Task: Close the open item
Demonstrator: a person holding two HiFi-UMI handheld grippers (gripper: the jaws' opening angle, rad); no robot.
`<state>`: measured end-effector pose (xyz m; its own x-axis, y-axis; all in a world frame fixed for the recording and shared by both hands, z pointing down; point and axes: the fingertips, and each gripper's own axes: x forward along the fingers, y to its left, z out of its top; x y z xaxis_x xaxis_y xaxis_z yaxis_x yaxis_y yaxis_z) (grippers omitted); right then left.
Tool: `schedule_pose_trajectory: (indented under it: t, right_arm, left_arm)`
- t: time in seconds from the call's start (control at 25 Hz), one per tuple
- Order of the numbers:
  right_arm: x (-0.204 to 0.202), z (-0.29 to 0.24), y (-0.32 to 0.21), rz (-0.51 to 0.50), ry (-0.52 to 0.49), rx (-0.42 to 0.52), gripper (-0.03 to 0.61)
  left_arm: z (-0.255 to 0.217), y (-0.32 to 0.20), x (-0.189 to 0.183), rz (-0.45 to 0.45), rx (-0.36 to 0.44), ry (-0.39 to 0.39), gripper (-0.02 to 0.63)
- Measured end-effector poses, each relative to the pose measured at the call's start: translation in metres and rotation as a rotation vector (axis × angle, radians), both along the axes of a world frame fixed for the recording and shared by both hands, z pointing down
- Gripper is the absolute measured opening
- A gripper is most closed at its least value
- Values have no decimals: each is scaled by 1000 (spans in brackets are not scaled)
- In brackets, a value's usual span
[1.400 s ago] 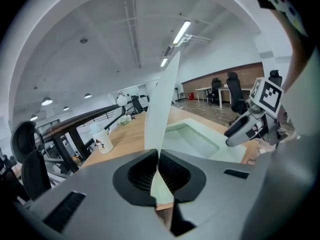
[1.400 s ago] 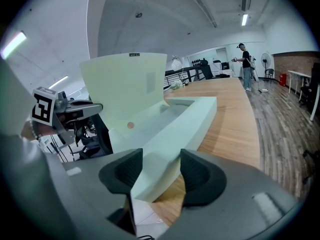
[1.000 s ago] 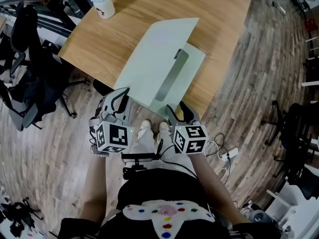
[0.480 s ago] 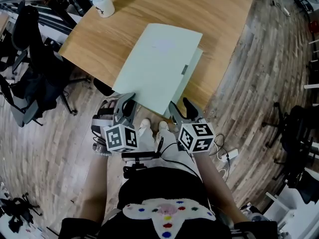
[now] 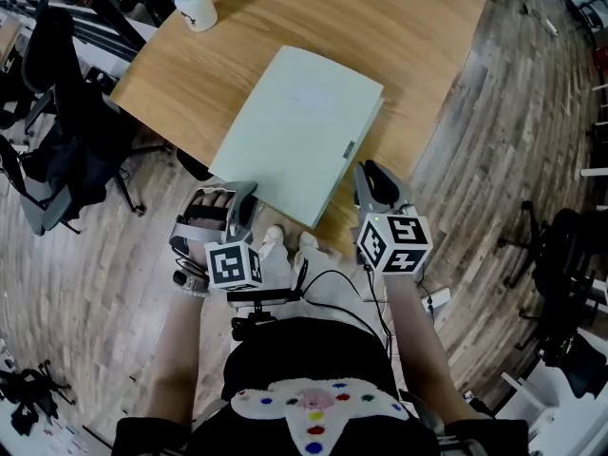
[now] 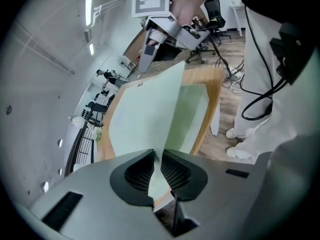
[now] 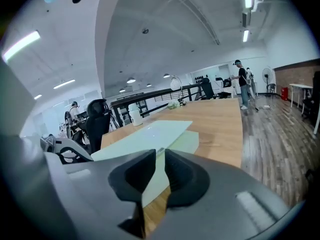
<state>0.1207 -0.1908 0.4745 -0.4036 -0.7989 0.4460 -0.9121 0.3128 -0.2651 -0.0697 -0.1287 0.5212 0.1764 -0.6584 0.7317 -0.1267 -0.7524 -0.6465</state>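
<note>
A pale green laptop-like case lies on the wooden table, its lid almost down on the base. In the left gripper view the lid still stands a little above the base, and its near edge runs into the narrow gap of my left gripper. Those jaws have just been opening at the case's front left corner. My right gripper sits beside the case's front right edge. Its jaws have just been closing to a narrow gap with nothing between them.
A white bottle stands at the table's far left corner. Black office chairs crowd the left side, another chair stands at the right. Cables and a plug lie on the wooden floor by my feet.
The lid has come down from half raised to nearly flat. My left gripper sank and rolled at the front corner. My right gripper moved right and up along the table edge, its jaws narrowing.
</note>
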Motion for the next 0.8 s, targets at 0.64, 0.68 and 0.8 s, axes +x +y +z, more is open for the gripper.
schedule_pose_trajectory:
  t: [0.64,0.68,0.8]
  right_arm:
    - [-33,50,-34,-166,126,-60,8]
    - [-33,50,-33,-167,123,-60,8]
    - [-33,50,-32,-166,88,-52,8]
  left_arm:
    - [6,-2,5,55,-36,-129,44]
    - [5,-1,4,50,-39,-118,44]
    - [0,1,3,21,-27,-79,54]
